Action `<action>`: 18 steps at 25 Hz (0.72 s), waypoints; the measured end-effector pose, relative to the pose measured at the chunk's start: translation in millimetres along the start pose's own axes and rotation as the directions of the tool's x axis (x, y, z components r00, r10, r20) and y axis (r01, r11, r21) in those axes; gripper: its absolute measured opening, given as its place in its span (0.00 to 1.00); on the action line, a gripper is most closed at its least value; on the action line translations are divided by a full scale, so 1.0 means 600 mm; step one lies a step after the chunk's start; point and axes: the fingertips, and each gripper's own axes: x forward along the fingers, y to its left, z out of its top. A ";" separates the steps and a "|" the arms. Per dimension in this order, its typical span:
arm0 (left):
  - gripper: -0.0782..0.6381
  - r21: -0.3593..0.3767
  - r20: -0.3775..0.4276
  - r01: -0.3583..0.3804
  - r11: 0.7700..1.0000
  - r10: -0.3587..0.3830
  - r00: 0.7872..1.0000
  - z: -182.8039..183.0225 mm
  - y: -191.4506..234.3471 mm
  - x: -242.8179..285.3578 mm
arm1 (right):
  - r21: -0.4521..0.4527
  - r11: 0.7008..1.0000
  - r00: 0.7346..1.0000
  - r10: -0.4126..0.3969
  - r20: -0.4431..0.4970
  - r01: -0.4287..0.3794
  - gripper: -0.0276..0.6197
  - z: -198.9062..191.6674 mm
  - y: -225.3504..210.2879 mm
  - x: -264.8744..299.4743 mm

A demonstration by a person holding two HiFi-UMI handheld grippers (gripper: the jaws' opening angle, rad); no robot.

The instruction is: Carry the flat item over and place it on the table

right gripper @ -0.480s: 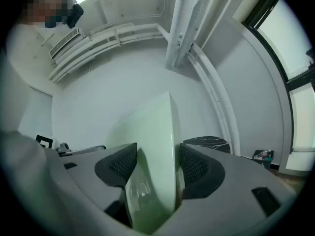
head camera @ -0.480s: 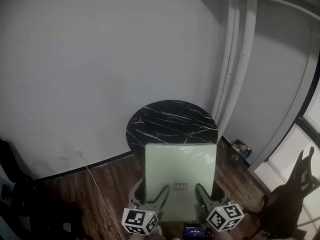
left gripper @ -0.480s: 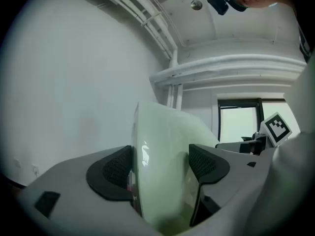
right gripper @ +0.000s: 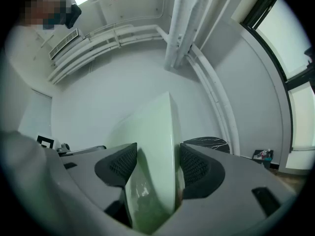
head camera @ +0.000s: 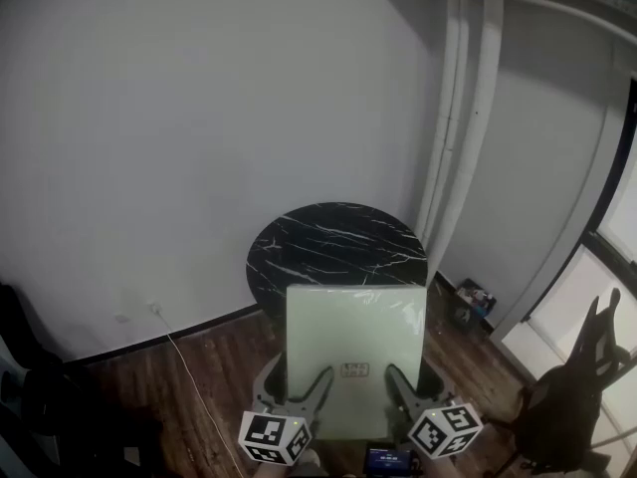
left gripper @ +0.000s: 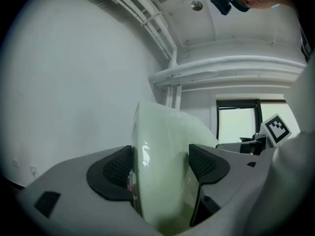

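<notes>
- Only in head view: round table (head camera: 338,247) (black, white-veined) beyond pale green panel (head camera: 355,352).
- In gripper views: left gripper (left gripper: 160,166), right gripper (right gripper: 156,168) clamped wide on panel.

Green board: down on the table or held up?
Held up. The left gripper and right gripper each clamp the near edge of the board; the black table lies beyond it.

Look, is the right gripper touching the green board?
Touching. The right gripper view shows the right gripper clamped on the board, a jaw pressing each face.
</notes>
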 end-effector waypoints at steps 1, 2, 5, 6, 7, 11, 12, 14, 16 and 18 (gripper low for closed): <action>0.63 0.001 0.000 0.004 1.000 -0.004 1.000 0.000 -0.003 0.002 | 0.002 1.000 1.000 -0.003 0.001 0.003 0.41 0.001 -0.003 -0.002; 0.63 0.001 0.001 0.007 1.000 -0.007 1.000 0.001 -0.005 0.003 | 0.003 1.000 1.000 -0.004 0.002 0.004 0.41 0.003 -0.005 -0.004; 0.63 -0.008 0.005 0.013 1.000 -0.013 1.000 -0.002 -0.011 0.007 | -0.003 1.000 1.000 -0.005 0.005 0.005 0.41 0.007 -0.010 -0.008; 0.63 -0.013 0.004 0.014 1.000 -0.014 1.000 -0.004 -0.013 0.010 | -0.005 1.000 1.000 -0.008 0.005 0.008 0.41 0.007 -0.013 -0.009; 0.63 -0.017 0.001 0.016 1.000 -0.016 1.000 -0.008 -0.014 0.013 | -0.003 1.000 1.000 -0.011 0.004 0.011 0.41 0.006 -0.017 -0.009; 0.63 -0.013 -0.016 0.026 1.000 -0.026 1.000 -0.019 -0.017 0.036 | 0.021 1.000 1.000 -0.023 -0.002 0.023 0.41 -0.001 -0.039 -0.001; 0.63 -0.011 -0.018 0.027 1.000 -0.027 0.999 -0.020 -0.015 0.044 | 0.025 0.999 1.000 -0.025 -0.004 0.025 0.41 -0.002 -0.045 0.005; 0.63 -0.012 -0.021 0.026 1.000 -0.026 0.999 -0.023 -0.005 0.061 | 0.035 0.999 1.000 -0.028 -0.006 0.028 0.41 -0.002 -0.054 0.023; 0.63 -0.019 -0.020 0.024 1.000 -0.024 0.999 -0.026 0.010 0.080 | 0.039 0.999 1.000 -0.029 -0.005 0.029 0.41 -0.002 -0.061 0.046; 0.63 -0.028 -0.018 0.024 0.999 -0.024 1.000 -0.030 0.026 0.105 | 0.040 0.999 1.000 -0.029 -0.001 0.030 0.41 0.000 -0.073 0.073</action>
